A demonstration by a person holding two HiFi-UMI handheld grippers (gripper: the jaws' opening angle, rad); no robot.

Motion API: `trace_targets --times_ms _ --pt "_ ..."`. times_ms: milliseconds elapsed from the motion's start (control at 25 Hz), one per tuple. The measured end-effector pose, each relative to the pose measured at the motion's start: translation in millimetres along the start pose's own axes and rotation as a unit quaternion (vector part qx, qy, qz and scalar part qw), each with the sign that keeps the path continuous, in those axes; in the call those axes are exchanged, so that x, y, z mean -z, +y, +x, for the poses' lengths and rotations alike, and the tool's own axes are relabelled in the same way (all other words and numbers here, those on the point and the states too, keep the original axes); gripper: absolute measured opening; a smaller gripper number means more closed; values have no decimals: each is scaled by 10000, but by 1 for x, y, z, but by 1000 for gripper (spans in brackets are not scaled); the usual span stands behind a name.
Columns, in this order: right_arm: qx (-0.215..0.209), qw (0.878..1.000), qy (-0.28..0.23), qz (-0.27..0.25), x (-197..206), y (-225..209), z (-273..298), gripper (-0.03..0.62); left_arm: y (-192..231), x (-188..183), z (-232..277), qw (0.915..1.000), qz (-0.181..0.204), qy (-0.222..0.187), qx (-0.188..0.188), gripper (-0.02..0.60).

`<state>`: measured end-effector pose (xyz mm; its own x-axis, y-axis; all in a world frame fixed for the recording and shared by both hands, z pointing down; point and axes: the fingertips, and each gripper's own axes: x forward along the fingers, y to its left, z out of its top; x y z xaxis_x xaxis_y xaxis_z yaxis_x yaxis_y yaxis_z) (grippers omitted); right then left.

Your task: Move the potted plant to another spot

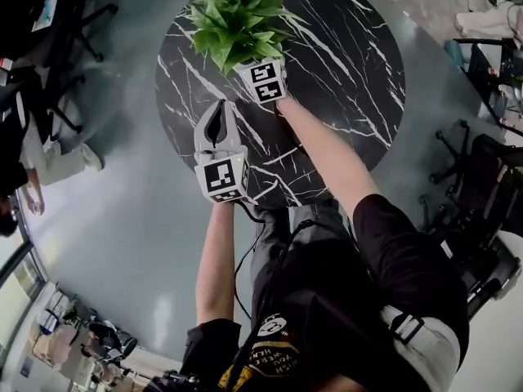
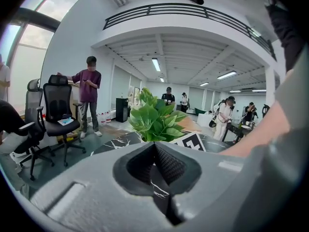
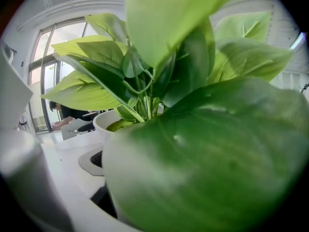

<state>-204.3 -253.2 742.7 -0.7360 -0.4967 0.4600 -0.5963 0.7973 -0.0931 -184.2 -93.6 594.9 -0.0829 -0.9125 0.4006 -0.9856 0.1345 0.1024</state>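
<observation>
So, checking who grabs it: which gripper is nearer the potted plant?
Right. The right gripper is right at the potted plant, tucked under its leaves; the left gripper, jaws together, sits short of it.

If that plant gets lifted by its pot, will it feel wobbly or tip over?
Probably top-heavy: the potted plant spreads wide leaves above a narrower white pot, so it may tip if gripped low. The leaves look floppy and will likely sway. The pot looks smooth, perhaps slippery on the marble table.
</observation>
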Motion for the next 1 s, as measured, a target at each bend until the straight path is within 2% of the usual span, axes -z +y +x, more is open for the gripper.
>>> trace_targets --times_ms 280,680,1000 --pt "577 9982 129 25 17 -62 -43 499 -38 -2 9 9987 196 27 469 4" --pt "1384 9895 197 361 45 -152 -114 499 -87 -10 19 9942 371 -42 1007 4" --pt "2160 9734 132 749 72 -229 -181 499 -127 -9 31 9887 497 28 1414 4"
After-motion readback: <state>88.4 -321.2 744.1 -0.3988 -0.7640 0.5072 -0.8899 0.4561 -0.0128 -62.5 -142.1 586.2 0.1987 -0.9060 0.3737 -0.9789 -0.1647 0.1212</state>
